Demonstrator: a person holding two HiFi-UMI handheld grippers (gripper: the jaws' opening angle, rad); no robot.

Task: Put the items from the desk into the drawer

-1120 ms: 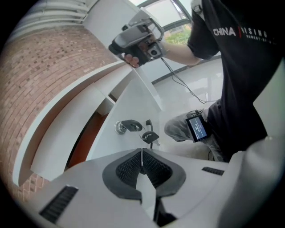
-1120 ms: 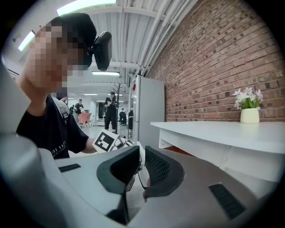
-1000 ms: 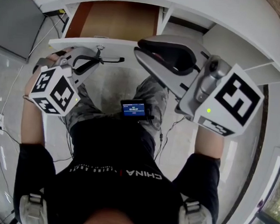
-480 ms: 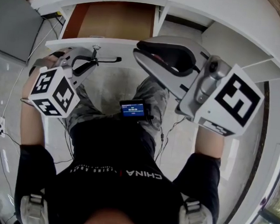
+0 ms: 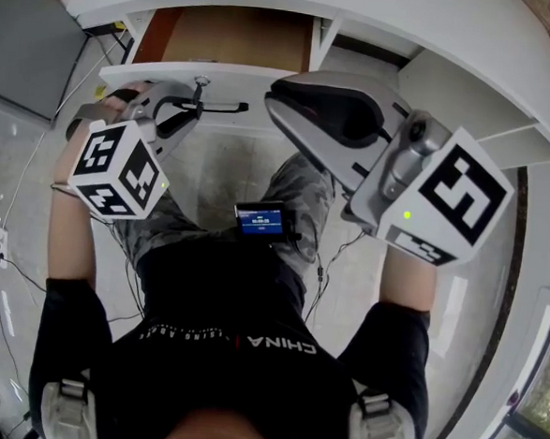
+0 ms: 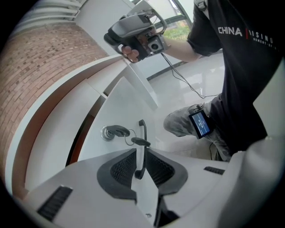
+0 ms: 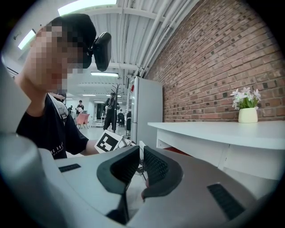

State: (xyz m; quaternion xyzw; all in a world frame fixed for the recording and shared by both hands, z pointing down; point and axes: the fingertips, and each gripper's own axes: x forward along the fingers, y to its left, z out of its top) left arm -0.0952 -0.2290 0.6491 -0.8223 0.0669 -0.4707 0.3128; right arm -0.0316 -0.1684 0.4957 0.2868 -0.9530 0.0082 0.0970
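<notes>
Under the white desk [image 5: 439, 28] the drawer stands partly open, its brown inside [image 5: 231, 37] showing behind the white drawer front [image 5: 257, 77]. My left gripper [image 5: 191, 107] is shut on the drawer's black handle [image 6: 142, 133], which runs between the pads [image 6: 122, 167]. A key [image 6: 111, 131] sits in the lock beside the handle. My right gripper [image 5: 276, 94] hovers above the person's lap to the right of the drawer, shut with nothing between its pads [image 7: 156, 167]. No loose desk items show in the drawer's visible part.
A potted flower [image 7: 247, 111] stands on the desk top [image 7: 222, 129]. Open white shelves [image 5: 462, 96] lie to the right of the drawer. A grey panel [image 5: 25, 37] and cables [image 5: 1, 242] are at the left. A small blue-screen device [image 5: 261, 219] rests on the person's lap.
The left gripper and the drawer front have moved toward the desk, so less of the brown inside shows. The right gripper has barely moved.
</notes>
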